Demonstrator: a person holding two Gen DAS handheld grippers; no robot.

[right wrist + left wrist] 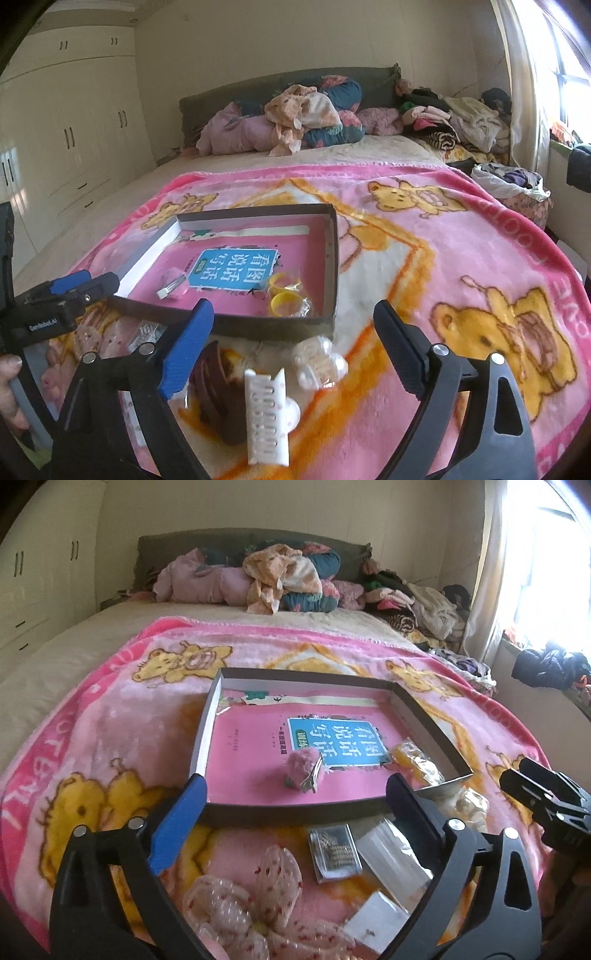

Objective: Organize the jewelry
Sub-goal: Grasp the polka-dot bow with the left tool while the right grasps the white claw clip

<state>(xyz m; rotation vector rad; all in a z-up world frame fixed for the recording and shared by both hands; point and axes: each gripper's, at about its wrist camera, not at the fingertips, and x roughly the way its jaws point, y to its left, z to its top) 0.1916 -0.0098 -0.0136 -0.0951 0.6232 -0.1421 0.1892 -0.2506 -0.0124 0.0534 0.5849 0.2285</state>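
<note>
Both tools, left (295, 794) and right (295, 321), are spread, empty. One box (330, 266) on the blanket (461, 258) holds one pompom clip (304, 770) and yellow rings (282, 295) at 4 o'clock.

Both cameras sit low and close over the bed (74, 653), tilted down past their own jaws toward the headboard (229, 92). The left wrist view looks from the near edge of the box (295, 810), with the window (554, 554) at its right. The right wrist view looks from further right. Both share the box, the blanket (443, 240) and the headboard; each catches the other gripper at its edge.
</note>
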